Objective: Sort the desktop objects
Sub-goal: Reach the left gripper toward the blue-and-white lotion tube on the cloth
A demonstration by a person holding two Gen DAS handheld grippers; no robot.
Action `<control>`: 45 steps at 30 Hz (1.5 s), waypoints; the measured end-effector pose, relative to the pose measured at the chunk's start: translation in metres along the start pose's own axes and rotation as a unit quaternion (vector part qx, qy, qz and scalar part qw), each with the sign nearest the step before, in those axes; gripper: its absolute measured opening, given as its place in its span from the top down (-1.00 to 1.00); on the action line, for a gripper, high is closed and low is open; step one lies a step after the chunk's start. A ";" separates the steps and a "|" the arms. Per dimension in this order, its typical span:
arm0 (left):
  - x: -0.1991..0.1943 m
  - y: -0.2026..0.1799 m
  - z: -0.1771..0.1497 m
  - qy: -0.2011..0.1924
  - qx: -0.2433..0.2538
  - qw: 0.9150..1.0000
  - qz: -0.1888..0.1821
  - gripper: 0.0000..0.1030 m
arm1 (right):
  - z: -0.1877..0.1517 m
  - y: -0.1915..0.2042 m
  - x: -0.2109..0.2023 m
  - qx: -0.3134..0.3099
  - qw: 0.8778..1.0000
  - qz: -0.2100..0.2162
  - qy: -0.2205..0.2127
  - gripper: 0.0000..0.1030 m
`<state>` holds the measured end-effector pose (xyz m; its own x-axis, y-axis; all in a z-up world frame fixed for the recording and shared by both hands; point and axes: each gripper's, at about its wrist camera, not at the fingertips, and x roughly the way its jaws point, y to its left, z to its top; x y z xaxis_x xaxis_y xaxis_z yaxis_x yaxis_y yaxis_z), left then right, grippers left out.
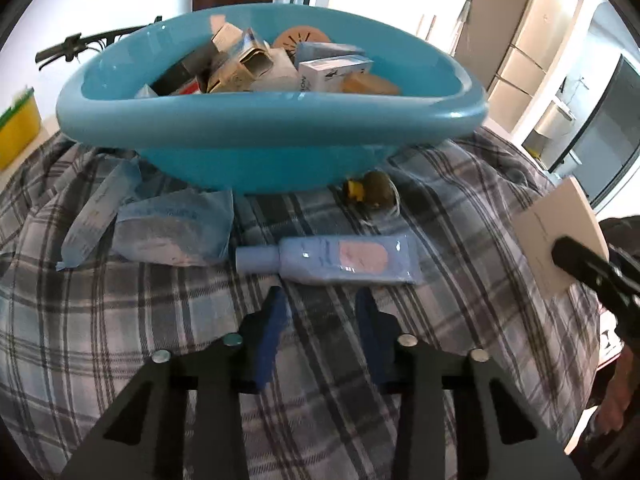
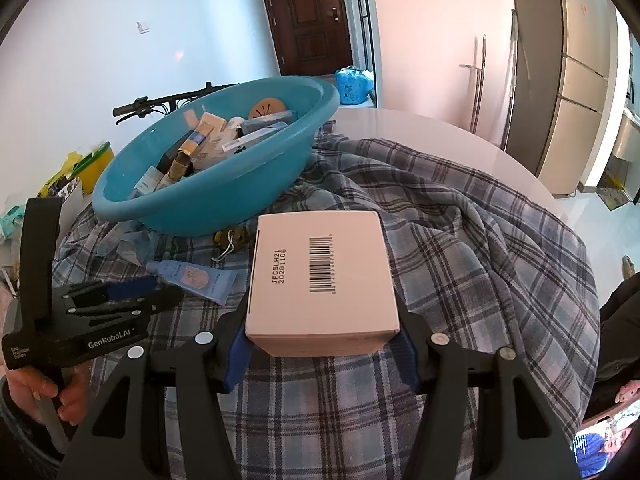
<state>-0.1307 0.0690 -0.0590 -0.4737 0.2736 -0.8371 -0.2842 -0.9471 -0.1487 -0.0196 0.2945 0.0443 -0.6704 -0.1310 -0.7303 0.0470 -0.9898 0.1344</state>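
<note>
A light blue tube [image 1: 344, 258] with a pink label lies on its side on the plaid cloth, just beyond my left gripper [image 1: 320, 294]. That gripper's blue pads [image 1: 276, 320] stand drawn in close with nothing between them. The right wrist view shows the left gripper [image 2: 168, 292] low over the cloth beside the tube [image 2: 196, 276]. My right gripper [image 2: 322, 332] is shut on a white box [image 2: 320, 276] with a barcode, held above the cloth. The box [image 1: 560, 236] also shows at the right edge of the left wrist view. The blue basin [image 1: 272, 116] behind holds several small boxes.
Two pale blue pouches [image 1: 176, 228] lie left of the tube, and a small olive and yellow item [image 1: 372, 192] sits at the basin's foot. The plaid cloth [image 2: 460, 260] covers a round white table [image 2: 440, 128]. A yellow container [image 2: 96, 164] stands at the far left.
</note>
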 end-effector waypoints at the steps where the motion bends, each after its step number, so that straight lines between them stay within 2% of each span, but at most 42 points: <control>1: -0.002 -0.002 -0.003 0.002 0.008 1.000 -0.002 0.41 | 0.000 0.001 -0.001 -0.001 1.000 0.000 0.000 -0.12; 4: -0.009 -0.008 -0.010 0.007 0.017 1.000 -0.019 0.42 | -0.002 0.002 0.000 0.000 1.000 0.003 0.002 -0.12; 6: -0.015 -0.010 -0.010 -0.004 0.025 1.000 -0.004 0.42 | -0.003 0.003 0.001 0.000 1.000 0.004 0.003 -0.12; 8: -0.019 -0.012 -0.006 -0.026 0.035 0.999 0.031 0.39 | -0.003 0.006 0.001 -0.001 1.000 0.006 0.004 -0.12; 9: -0.019 -0.010 -0.003 -0.028 0.035 0.998 0.043 0.13 | -0.003 0.007 0.001 -0.002 1.000 0.007 0.005 -0.12; 10: -0.018 -0.008 0.001 -0.028 0.032 0.998 0.051 -0.38 | -0.003 0.007 0.002 -0.004 1.000 0.007 0.005 -0.12; 11: -0.018 -0.004 0.004 -0.033 0.028 0.998 0.055 -0.57 | -0.003 0.008 0.001 -0.005 1.000 0.007 0.005 -0.12; 12: -0.017 -0.001 0.006 -0.041 0.026 0.997 0.056 -0.65 | -0.003 0.007 0.001 -0.006 1.000 0.007 0.005 -0.12; 15: -0.011 0.006 0.015 -0.037 0.025 0.998 0.054 -0.65 | -0.003 0.002 0.001 0.000 1.000 0.008 0.006 -0.12; 19: -0.003 0.013 0.022 -0.029 0.018 0.999 0.030 -0.65 | -0.003 -0.006 0.003 0.011 1.000 0.003 0.009 -0.12; 25: 0.004 0.009 0.025 -0.021 0.033 0.999 0.019 -0.61 | -0.003 -0.010 0.005 0.017 1.000 0.001 0.012 -0.12; 26: 0.006 0.008 0.024 -0.011 0.037 0.999 0.019 -0.53 | -0.003 -0.010 0.006 0.018 1.000 0.002 0.012 -0.12; 28: 0.004 0.007 0.021 -0.010 0.046 0.998 0.035 -0.19 | -0.003 -0.010 0.006 0.018 1.000 0.003 0.012 -0.12; 29: 0.002 0.006 0.019 -0.008 0.046 0.998 0.029 -0.13 | -0.003 -0.010 0.006 0.017 1.000 0.004 0.012 -0.12; 31: -0.002 0.008 0.015 0.004 0.037 0.999 -0.005 0.21 | -0.004 -0.009 0.005 0.016 1.000 0.005 0.011 -0.12; 32: -0.004 0.008 0.013 0.011 0.033 0.999 -0.028 0.23 | -0.004 -0.008 0.004 0.016 1.000 0.005 0.011 -0.12; 34: -0.008 0.003 0.006 0.020 0.041 0.997 -0.060 0.23 | -0.004 -0.007 0.003 0.014 1.000 0.007 0.011 -0.12; 35: -0.011 -0.003 0.002 0.020 0.052 0.997 -0.058 0.23 | -0.005 -0.006 0.002 0.014 1.000 0.008 0.010 -0.12; 39: -0.025 -0.014 -0.001 -0.010 0.072 0.997 -0.014 0.22 | -0.005 -0.005 0.000 0.013 1.000 0.010 0.008 -0.12; 41: -0.030 -0.012 0.006 -0.030 0.064 0.997 -0.002 0.00 | -0.005 -0.003 0.000 0.011 1.000 0.011 0.008 -0.12; 42: -0.032 -0.013 0.010 -0.036 0.065 0.997 0.002 -0.37 | -0.005 -0.002 -0.001 0.010 1.000 0.012 0.008 -0.12; 43: -0.034 -0.014 0.013 -0.046 0.072 0.996 0.005 -0.60 | -0.005 -0.002 -0.001 0.010 1.000 0.012 0.008 -0.12; 45: -0.036 -0.020 0.017 -0.059 0.101 0.993 0.009 -0.63 | -0.006 -0.003 -0.001 0.010 1.000 0.013 0.008 -0.12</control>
<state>-0.1223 0.0814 -0.0170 -0.5713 0.2867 -0.7691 -0.4311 -0.9022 -0.0161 -0.0147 0.2969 0.0411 -0.6579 -0.1571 -0.7365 0.0496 -0.9849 0.1658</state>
